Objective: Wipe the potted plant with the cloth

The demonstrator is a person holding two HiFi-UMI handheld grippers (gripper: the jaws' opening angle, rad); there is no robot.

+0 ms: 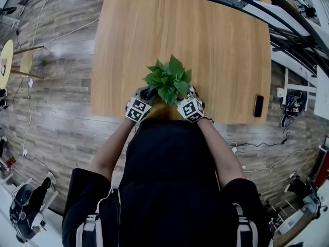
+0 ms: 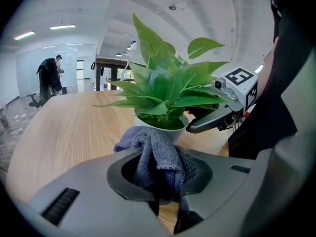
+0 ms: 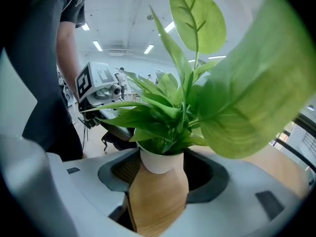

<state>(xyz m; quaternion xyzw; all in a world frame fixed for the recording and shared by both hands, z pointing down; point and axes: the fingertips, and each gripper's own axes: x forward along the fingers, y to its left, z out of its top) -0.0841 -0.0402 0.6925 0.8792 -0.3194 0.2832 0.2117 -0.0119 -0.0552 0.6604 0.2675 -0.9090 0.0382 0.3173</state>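
The potted plant [image 1: 168, 78], green leaves in a small white pot [image 3: 159, 160], stands near the table's front edge. My left gripper [image 2: 160, 171] is shut on a grey-blue cloth [image 2: 157, 154], which bunches up just in front of the pot [image 2: 160, 126] on its left side. My right gripper [image 3: 160, 172] is open on the plant's right side, and the pot stands at the mouth of its jaws, between the fingertips. In the head view the left gripper [image 1: 143, 99] and right gripper [image 1: 191, 101] flank the plant, with leaves hiding their tips.
The wooden table [image 1: 205, 40] stretches away behind the plant. A black phone [image 1: 258, 105] lies near its front right edge. Metal railings [image 1: 288, 30] run past the table's right side. A person [image 2: 49, 75] stands far off in the room.
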